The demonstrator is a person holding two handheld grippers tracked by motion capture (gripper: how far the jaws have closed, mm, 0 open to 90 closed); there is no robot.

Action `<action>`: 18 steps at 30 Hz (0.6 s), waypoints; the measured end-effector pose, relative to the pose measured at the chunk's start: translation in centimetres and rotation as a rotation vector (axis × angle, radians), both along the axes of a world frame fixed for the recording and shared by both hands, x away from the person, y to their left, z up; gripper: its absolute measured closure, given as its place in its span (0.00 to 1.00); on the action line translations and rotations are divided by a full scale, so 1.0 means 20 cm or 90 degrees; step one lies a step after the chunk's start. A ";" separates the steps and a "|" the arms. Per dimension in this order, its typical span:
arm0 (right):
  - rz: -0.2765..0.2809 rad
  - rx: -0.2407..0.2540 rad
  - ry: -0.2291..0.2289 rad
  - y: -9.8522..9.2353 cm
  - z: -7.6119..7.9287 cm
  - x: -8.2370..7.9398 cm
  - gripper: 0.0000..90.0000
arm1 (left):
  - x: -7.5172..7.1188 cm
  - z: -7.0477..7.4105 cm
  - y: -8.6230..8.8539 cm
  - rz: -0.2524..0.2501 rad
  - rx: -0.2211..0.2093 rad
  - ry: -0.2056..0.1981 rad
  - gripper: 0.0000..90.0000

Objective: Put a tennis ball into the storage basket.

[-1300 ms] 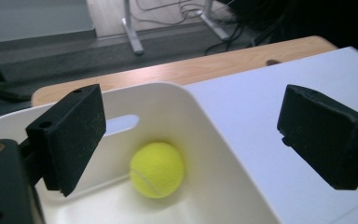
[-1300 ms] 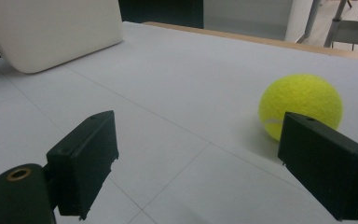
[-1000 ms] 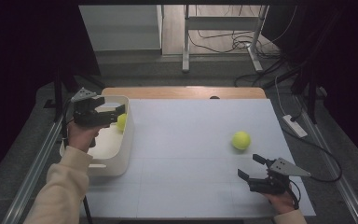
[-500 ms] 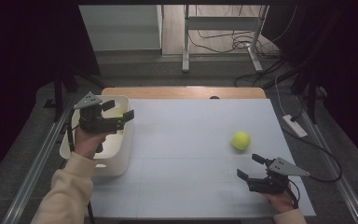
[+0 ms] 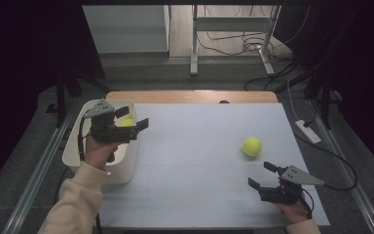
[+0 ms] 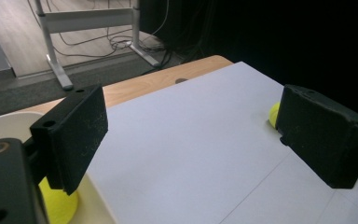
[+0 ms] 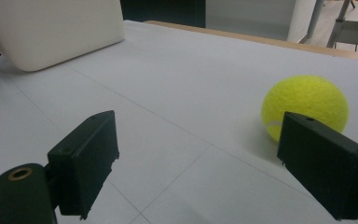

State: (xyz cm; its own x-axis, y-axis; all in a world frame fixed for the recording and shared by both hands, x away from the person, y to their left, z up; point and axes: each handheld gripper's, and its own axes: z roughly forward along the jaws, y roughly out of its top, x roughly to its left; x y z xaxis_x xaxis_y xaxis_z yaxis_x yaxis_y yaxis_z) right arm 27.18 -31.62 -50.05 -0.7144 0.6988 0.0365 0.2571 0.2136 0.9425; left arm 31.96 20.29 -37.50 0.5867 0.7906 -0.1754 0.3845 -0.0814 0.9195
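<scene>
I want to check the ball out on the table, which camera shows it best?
The right gripper view: the loose ball looms large just beyond the open right gripper. The high view shows it small; the left gripper view catches a sliver behind a jaw.

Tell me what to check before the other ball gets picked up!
1. Left gripper empty, jaws apart: ok.
2. First tennis ball lies inside the white bin: ok.
3. Second tennis ball sits free on the white mat: ok.
4. Right gripper open, nothing between its jaws: ok.
5. Right gripper lined up on the ball: not ok, the ball sits off toward one jaw in the right gripper view.
</scene>
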 end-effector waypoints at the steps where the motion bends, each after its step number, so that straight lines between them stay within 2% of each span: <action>1: 0.000 -0.001 -0.001 0.00 0.00 0.00 0.14 | 0.00 0.00 -0.02 -0.007 0.002 -0.001 0.11; 12: -0.004 0.001 0.003 -0.01 0.00 -0.01 0.14 | 0.00 -0.02 -0.08 -0.025 0.004 -0.006 0.11; 18: -0.004 0.000 0.000 -0.01 0.00 -0.01 0.14 | 0.00 -0.03 -0.13 -0.049 0.015 0.000 0.11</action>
